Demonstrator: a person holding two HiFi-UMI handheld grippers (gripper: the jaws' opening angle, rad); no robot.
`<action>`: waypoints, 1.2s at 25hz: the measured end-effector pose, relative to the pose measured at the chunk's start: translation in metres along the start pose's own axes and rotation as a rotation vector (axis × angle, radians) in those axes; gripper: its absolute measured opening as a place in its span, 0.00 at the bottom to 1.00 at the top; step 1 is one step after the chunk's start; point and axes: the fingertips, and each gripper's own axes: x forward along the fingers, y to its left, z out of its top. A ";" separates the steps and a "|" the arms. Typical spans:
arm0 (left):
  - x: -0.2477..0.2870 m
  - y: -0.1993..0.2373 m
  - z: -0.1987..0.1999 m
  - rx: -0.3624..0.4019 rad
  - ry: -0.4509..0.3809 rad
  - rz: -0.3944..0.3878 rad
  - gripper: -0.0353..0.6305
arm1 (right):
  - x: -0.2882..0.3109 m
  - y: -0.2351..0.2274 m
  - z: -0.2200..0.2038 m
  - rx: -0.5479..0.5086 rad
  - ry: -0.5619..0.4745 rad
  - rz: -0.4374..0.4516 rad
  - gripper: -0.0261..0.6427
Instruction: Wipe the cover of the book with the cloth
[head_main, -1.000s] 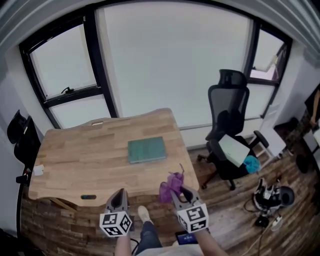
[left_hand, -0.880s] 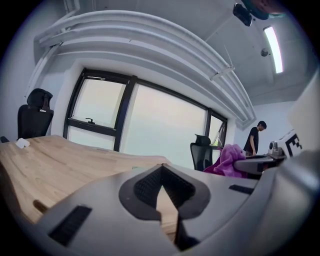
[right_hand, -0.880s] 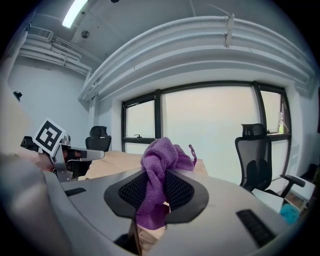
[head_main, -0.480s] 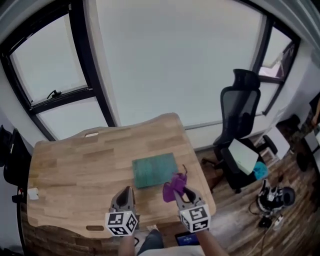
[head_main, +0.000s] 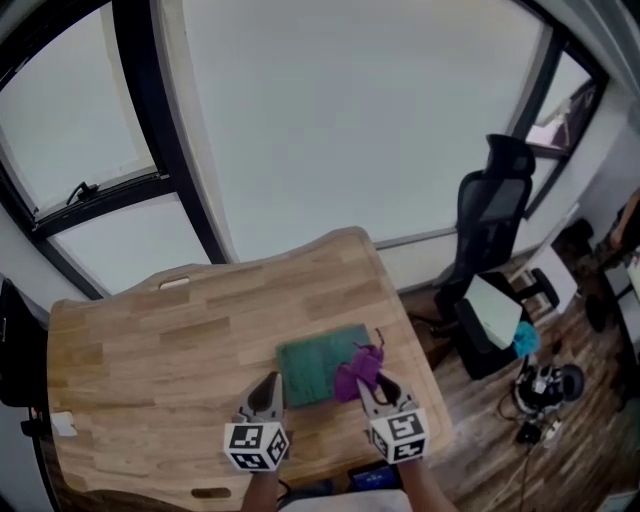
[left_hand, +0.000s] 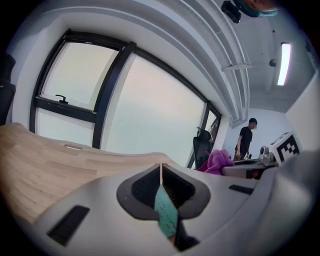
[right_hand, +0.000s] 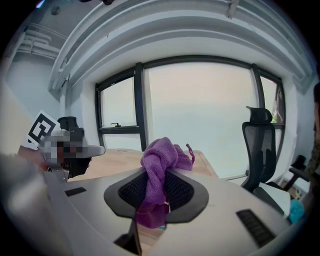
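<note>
Book (head_main: 318, 365): teal, flat, cover up, lay on the wooden table (head_main: 150, 340) near its front edge, just ahead of both grippers. Cloth (right_hand: 159, 165): purple, bunched, pinched in your right gripper (head_main: 368, 388) above the book's right edge. Left gripper (head_main: 264, 392): jaws pressed together, empty. Likely best practice: you needed to press the cloth flat before sweeping.

Overhead and low views, shared table (head_main: 150, 350).
</note>
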 end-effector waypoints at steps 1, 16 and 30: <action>0.003 0.003 -0.001 -0.007 0.007 -0.001 0.05 | 0.002 -0.002 -0.002 -0.001 0.013 -0.008 0.17; 0.030 0.016 -0.034 -0.041 0.129 0.029 0.05 | 0.025 -0.011 -0.027 -0.023 0.097 0.042 0.17; 0.053 0.033 -0.073 -0.126 0.237 0.046 0.06 | 0.045 -0.023 -0.039 -0.043 0.159 0.059 0.17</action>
